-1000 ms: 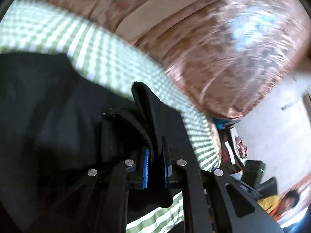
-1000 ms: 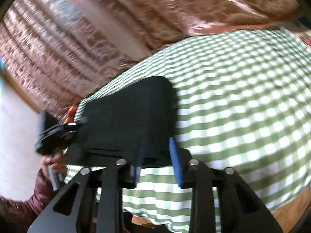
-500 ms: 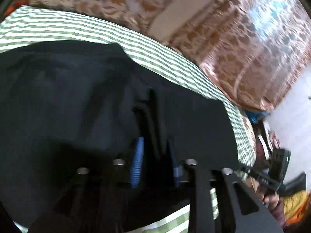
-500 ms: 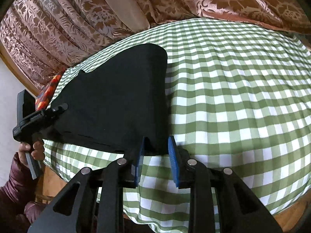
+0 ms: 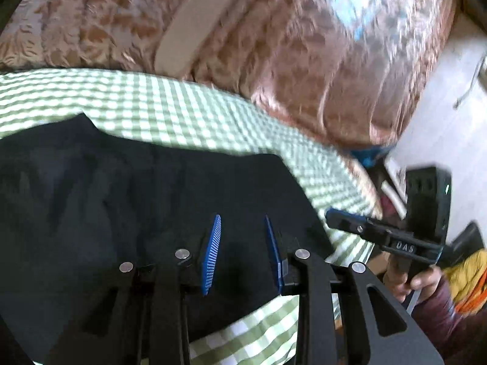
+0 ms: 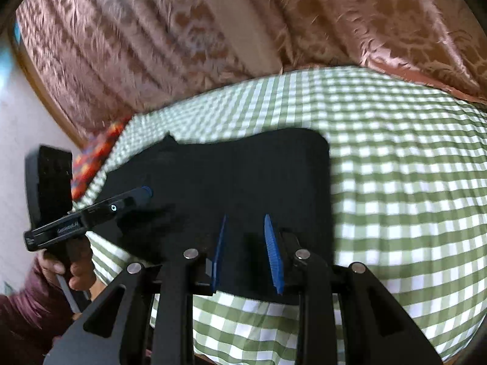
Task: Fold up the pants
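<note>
The black pants (image 6: 231,182) lie flat on the green checked cloth (image 6: 395,213), folded down to a compact dark block with a clean straight edge at 3 o'clock in the right wrist view. That looks like a fold already laid down, maybe the last one, though I can't count the layers from here.

The right gripper (image 6: 248,252) hangs over the near edge of the pants at 6 o'clock, jaws spread apart, blue pads (image 6: 272,252) showing, with only the cloth of the pants seen flat below the gap. The left gripper (image 5: 243,252) is the same story: jaws parted, nothing pinched, pants spread beneath it.

So both tools are released and the garment rests on its own. What's left, by my reading, is at most a tidy-up or one more fold; the small peak sticking up at the far edge suggests a corner that isn't quite square.

Now the views. The right wrist camera gives the whole outline: the straight right edge, the peak at 11 o'clock, a bright red-orange patterned fabric (image 6: 97,152) past the cloth's corner at 9 o'clock, and the left gripper coming in from 9 o'clock. The left wrist camera misses that outline, since the pants run off its frame at 9 o'clock, but it shows the right gripper at 3 o'clock, a white wall (image 5: 441,121) and a yellow-orange heap (image 5: 468,286) at 4 o'clock. Patterned brown curtains (image 6: 152,45) back both views.
</note>
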